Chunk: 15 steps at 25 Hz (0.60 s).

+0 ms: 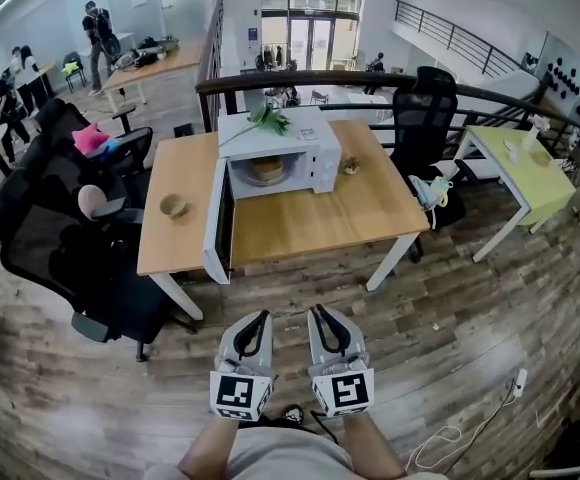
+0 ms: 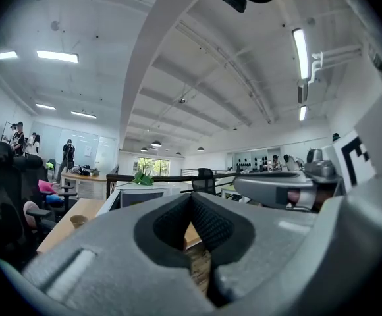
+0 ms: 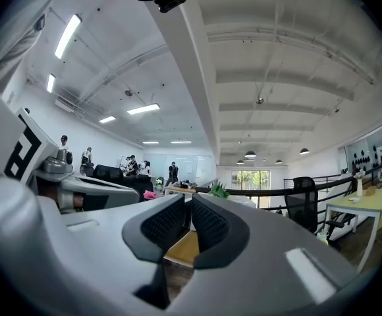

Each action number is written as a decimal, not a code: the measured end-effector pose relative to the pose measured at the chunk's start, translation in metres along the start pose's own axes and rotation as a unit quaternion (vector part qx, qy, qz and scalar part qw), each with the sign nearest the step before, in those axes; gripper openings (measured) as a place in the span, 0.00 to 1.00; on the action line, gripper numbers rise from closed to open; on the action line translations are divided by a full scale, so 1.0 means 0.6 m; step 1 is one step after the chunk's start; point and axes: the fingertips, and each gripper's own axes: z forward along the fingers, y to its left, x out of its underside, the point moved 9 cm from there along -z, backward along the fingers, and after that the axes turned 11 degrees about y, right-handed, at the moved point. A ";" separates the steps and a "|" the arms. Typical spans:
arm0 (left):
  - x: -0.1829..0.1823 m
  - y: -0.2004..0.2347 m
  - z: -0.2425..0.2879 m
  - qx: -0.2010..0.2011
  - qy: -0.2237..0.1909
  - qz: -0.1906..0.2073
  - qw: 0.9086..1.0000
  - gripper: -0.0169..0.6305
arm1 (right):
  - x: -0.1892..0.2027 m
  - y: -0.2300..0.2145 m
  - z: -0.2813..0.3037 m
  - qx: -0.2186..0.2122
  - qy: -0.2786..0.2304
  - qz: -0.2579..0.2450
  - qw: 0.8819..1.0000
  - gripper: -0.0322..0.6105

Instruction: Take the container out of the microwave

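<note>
No text, label, brand or number can be read anywhere.

Brownish, seemingly round container (image 1: 265, 170) inside open white microwave (image 1: 315, 153)

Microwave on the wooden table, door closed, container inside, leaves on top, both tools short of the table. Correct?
No: the door is open, swung out to the left, as the head view shows. The rest holds: the microwave sits on the table, container inside, leaves on top, left tool and right tool short of the table.
</note>
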 end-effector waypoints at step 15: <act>0.003 0.018 0.110 -0.001 0.009 -0.025 1.000 0.03 | 0.020 -0.068 0.072 -0.010 0.024 -0.016 1.000 0.14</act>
